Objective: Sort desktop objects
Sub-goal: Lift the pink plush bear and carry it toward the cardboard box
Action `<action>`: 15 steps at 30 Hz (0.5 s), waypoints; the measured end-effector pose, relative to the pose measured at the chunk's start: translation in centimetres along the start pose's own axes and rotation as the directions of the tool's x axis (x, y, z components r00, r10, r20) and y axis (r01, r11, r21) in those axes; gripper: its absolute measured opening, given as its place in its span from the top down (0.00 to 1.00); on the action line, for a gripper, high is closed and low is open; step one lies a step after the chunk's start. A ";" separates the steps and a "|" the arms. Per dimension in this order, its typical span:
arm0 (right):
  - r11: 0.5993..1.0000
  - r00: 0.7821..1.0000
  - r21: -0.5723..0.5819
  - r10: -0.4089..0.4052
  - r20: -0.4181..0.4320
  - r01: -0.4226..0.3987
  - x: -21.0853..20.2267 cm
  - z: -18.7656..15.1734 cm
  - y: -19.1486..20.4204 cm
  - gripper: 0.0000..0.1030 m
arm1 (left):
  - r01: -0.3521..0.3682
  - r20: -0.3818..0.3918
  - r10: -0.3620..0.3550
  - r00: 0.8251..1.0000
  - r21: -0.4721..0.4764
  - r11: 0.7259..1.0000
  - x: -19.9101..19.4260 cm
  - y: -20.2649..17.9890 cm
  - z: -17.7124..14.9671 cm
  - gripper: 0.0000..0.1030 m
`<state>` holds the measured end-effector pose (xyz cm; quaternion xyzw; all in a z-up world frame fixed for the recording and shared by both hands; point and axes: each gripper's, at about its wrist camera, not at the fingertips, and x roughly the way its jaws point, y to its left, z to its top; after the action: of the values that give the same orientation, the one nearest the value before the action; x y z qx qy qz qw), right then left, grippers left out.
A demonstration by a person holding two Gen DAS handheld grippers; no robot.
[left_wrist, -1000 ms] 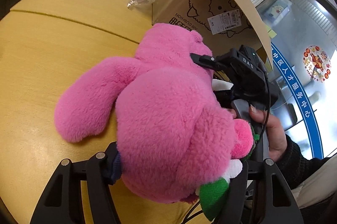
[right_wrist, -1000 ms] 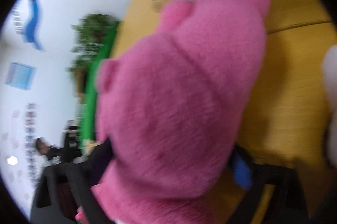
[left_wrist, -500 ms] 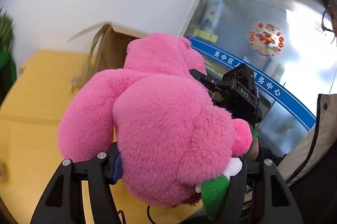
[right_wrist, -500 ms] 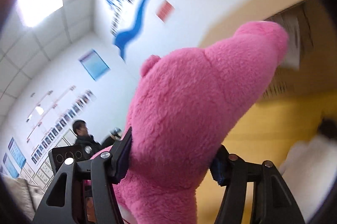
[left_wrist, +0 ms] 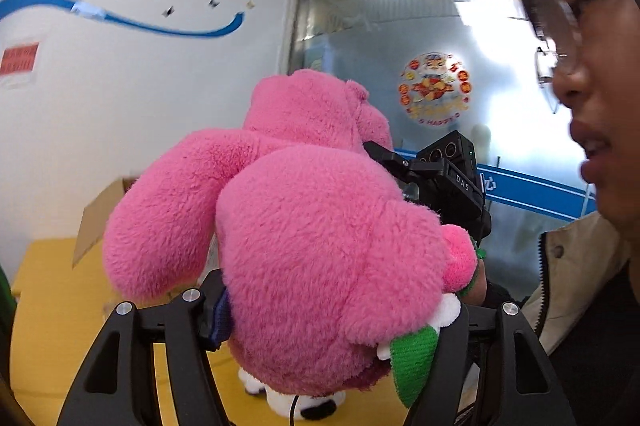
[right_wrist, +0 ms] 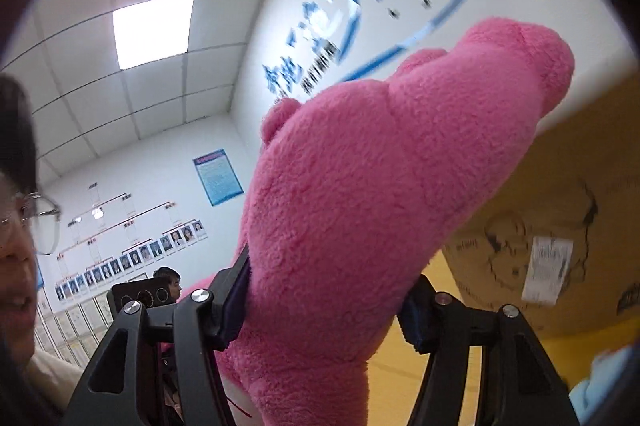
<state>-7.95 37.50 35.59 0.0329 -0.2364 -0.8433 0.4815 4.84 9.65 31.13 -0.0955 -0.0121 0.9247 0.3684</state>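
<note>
A big pink plush bear [left_wrist: 320, 226] fills both views and hangs in the air above the yellow table [left_wrist: 48, 306]. My left gripper [left_wrist: 332, 310] is shut on its lower body, near a green and white trim. My right gripper [right_wrist: 324, 310] is shut on the bear's upper part [right_wrist: 380, 205]; it also shows in the left wrist view [left_wrist: 436, 177] behind the bear. A brown cardboard box [right_wrist: 560, 226] stands close to the right of the bear, and its flap shows in the left wrist view [left_wrist: 100, 214].
A white and black plush [left_wrist: 296, 400] lies on the table under the bear. The person's face [left_wrist: 580, 85] is close on the right. A pale blue thing [right_wrist: 600, 378] sits at the right edge of the right wrist view. White wall behind.
Both grippers have lifted the pink bear off the table and tilted upward, so the views now show wall and ceiling. Both grips have held.
</note>
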 end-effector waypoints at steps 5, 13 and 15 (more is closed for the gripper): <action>0.995 0.996 -0.095 0.042 0.074 -0.035 -0.8 3.6 1.9 0.41 | -0.005 0.078 -0.001 0.997 0.075 0.997 -0.1 -1.2 3.3 0.32; 0.988 0.994 -0.144 0.062 0.095 -0.048 4.6 11.6 -0.4 0.41 | -0.037 0.118 0.026 0.993 0.094 0.995 5.8 2.2 13.2 0.32; 0.993 0.996 -0.116 0.041 0.074 -0.032 6.8 13.6 -2.4 0.41 | -0.050 0.108 0.042 0.993 0.067 0.997 8.5 4.4 16.0 0.32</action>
<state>-17.31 37.88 47.81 -0.0313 -0.2066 -0.8472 0.4885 -7.12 13.03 44.99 -0.0334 0.0025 0.9365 0.3490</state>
